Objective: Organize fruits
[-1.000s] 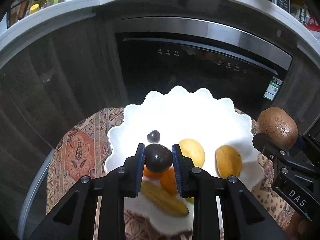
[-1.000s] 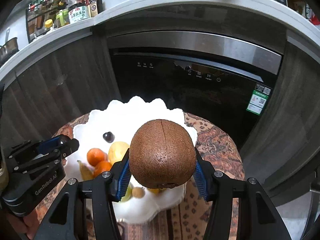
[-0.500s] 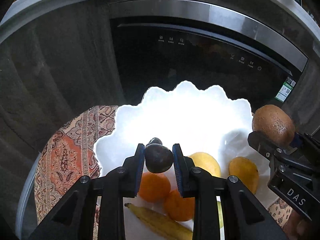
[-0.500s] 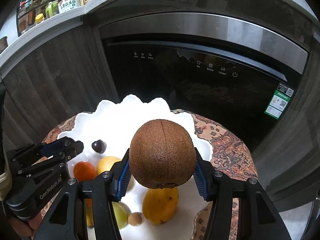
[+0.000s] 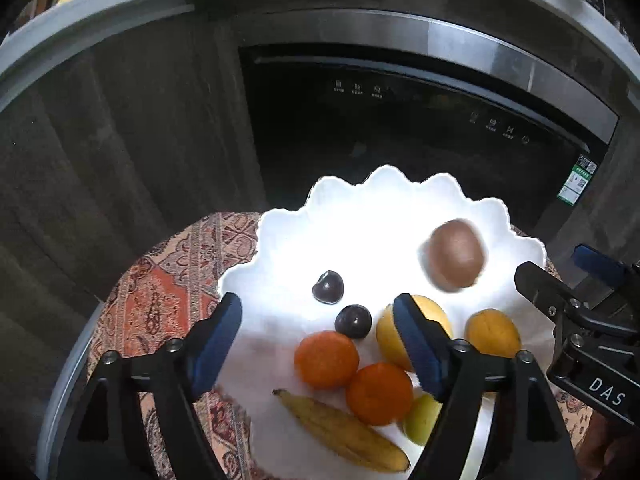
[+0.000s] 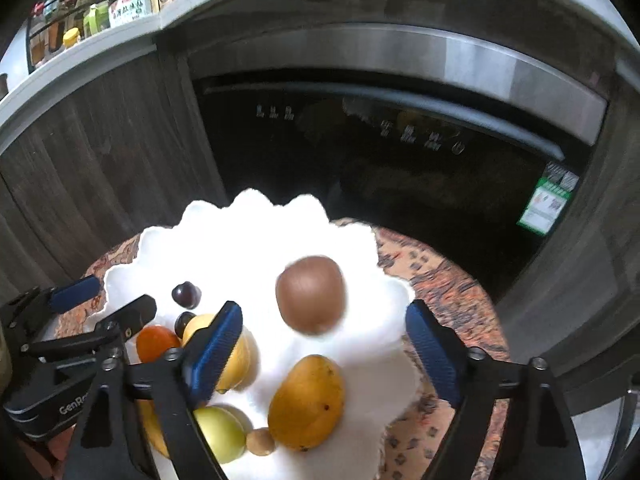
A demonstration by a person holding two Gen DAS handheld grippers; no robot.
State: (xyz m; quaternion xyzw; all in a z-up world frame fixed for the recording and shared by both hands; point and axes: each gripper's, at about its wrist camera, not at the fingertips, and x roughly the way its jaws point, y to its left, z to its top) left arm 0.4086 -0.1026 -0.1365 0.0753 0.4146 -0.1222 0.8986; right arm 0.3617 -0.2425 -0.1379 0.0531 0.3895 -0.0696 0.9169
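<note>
A white scalloped plate sits on a patterned round table. My left gripper is open above it; a dark round fruit lies on the plate between its fingers, beside another dark fruit. My right gripper is open; the brown kiwi is blurred, free of the pads, over the plate. Two oranges, a banana, a yellow fruit and a mango also lie on the plate.
A dark oven door and wooden cabinets stand behind the table. Bottles stand on the counter above. The patterned cloth shows around the plate. A green-yellow fruit and a small brown one lie near the plate's front.
Both grippers opened. The left let go of the dark fruit, now on the plate. The right let go of the kiwi, which is blurred over the plate.
</note>
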